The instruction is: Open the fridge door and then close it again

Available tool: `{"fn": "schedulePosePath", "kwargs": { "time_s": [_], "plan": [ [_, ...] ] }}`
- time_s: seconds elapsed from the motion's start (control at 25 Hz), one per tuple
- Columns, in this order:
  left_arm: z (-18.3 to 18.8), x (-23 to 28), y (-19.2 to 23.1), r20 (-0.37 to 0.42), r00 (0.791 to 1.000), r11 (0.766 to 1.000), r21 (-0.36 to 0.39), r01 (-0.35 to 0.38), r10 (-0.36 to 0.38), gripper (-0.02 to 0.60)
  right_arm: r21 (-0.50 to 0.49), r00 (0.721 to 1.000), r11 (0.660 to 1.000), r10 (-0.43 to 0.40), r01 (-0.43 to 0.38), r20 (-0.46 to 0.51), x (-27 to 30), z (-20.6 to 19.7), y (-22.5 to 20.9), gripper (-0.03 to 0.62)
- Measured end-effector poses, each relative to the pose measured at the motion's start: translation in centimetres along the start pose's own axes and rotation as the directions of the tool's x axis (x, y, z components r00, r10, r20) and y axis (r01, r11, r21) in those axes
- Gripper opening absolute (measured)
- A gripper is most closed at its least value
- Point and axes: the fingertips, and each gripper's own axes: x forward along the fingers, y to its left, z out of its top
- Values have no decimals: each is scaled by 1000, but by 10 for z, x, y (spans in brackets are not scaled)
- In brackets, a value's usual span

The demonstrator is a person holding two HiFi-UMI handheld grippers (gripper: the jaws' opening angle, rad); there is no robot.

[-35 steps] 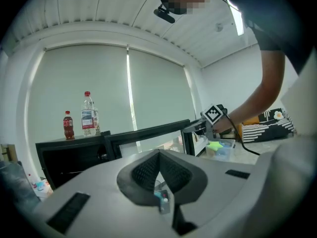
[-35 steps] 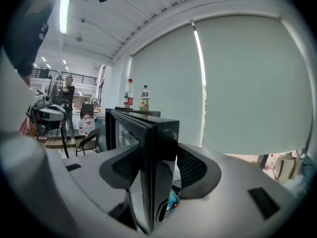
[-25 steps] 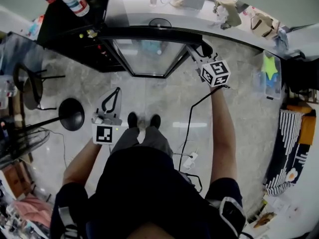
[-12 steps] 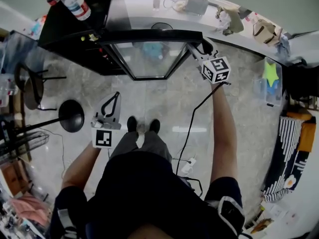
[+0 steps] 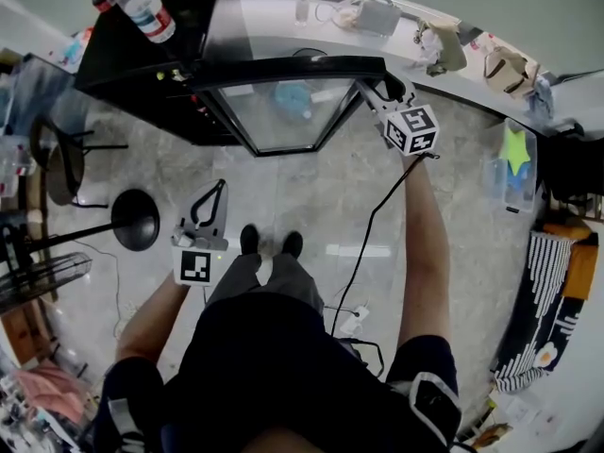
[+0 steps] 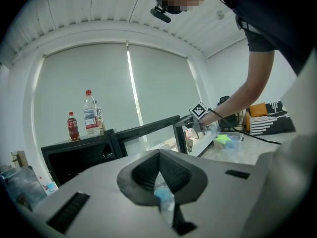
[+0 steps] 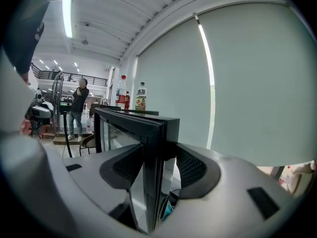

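Note:
The black fridge [image 5: 142,50] stands at the upper left of the head view, with bottles [image 5: 142,3] on its top. Its glass door [image 5: 283,107] is swung open, out to the right of the cabinet. My right gripper [image 5: 377,94] is shut on the door's free edge. In the right gripper view the black door frame [image 7: 154,133] stands upright between the two pads [image 7: 190,170] of that gripper [image 7: 153,167]. My left gripper [image 5: 209,201] hangs low over the floor, shut and holding nothing. Its closed jaws [image 6: 159,182] point toward the fridge door [image 6: 148,135] and the right gripper [image 6: 192,125].
A black round base [image 5: 135,217] and a chair [image 5: 57,163] stand on the floor at the left. A counter [image 5: 283,26] with bags runs behind the fridge. A cable [image 5: 363,243] trails from the right gripper. A person [image 7: 79,108] stands far off.
My right gripper has moved slightly up the head view with the door edge still clamped in it. The left gripper has stayed where it was.

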Motion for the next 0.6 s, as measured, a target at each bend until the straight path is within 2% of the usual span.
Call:
{"fn": "schedulePosePath", "kwargs": {
  "time_s": [0.32, 0.6],
  "plan": [
    [-3, 0, 6, -22, 1000, 1000, 1, -14, 14, 21, -33, 1000, 999, -2, 2, 1, 2, 1, -1, 232],
    [0, 0, 5, -12, 1000, 1000, 2, -18, 18, 21, -72, 999, 997, -42, 42, -1, -7, 0, 3, 233]
  ]
}}
